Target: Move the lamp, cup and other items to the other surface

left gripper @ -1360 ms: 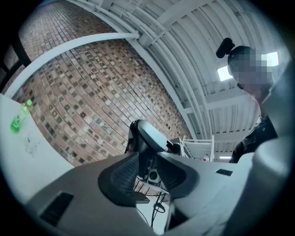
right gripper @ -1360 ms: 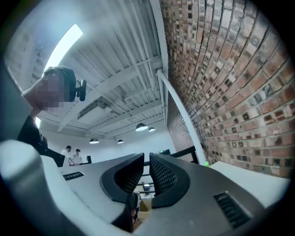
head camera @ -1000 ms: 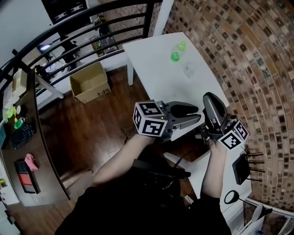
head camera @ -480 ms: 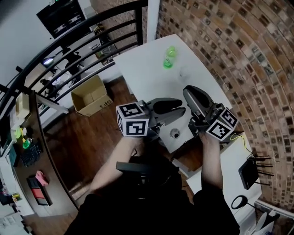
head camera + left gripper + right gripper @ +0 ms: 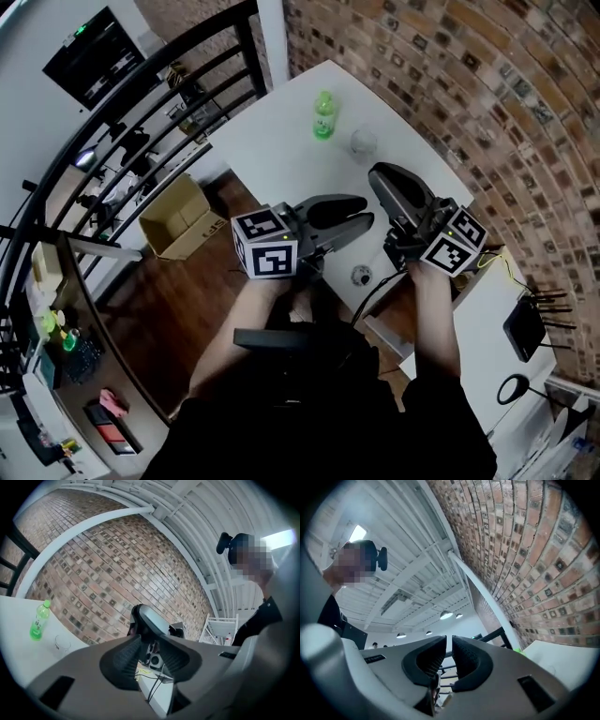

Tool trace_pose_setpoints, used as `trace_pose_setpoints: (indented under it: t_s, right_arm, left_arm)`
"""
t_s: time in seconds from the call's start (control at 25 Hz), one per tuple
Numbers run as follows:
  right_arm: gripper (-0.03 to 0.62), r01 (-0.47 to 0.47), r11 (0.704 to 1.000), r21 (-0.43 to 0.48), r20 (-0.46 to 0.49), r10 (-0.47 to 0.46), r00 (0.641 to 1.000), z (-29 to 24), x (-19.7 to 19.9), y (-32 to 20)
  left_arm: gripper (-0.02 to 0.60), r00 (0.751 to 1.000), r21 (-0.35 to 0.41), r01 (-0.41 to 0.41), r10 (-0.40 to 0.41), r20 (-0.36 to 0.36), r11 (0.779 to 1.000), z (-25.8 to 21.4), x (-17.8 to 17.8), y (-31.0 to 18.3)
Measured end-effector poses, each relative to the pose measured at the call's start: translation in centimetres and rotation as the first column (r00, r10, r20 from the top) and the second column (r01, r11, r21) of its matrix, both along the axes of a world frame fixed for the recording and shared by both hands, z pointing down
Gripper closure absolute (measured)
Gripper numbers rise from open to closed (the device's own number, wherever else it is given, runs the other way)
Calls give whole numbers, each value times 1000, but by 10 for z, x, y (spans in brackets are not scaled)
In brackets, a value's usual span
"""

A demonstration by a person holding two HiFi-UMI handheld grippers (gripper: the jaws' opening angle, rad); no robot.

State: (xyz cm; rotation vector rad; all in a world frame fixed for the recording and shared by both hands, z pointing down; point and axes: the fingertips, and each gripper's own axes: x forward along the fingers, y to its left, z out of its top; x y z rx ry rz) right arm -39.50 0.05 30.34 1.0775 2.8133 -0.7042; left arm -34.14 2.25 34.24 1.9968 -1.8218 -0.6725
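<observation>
Surface point(image 5: 272, 155) is white and runs along a brick wall point(image 5: 450, 84), with a black railing point(image 5: 141, 112) past its far end. The clear glass cup point(image 5: 364, 142) stands near the wall, just beside a green bottle point(image 5: 323, 115). My left claw point(image 5: 367, 212) gapes empty; my right claw point(image 5: 378, 176) is barely parted and empty.

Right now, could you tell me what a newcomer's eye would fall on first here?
The left gripper and right gripper, each with a marker cube, fill the middle of the head view over the white table. Beyond them a green bottle and a clear glass stand on that table, beside the brick wall.
</observation>
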Motion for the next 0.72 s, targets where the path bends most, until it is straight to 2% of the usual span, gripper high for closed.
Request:
trace_pose_setpoints:
  t_s: [0.24, 0.48, 0.72]
  right_arm:
    - [526, -109, 992, 57, -18, 110, 994, 5, -42, 38]
    - [526, -240, 970, 45, -15, 241, 970, -1, -86, 100]
    - [526, -336, 940, 64, -39, 339, 940, 6, -102, 137]
  left_arm:
    - [431, 996, 55, -90, 91, -18, 994, 0, -49, 45]
    - [430, 987, 78, -160, 162, -20, 984, -6, -107, 121]
    - [431, 966, 106, -250, 256, -47, 962, -3, -132, 159]
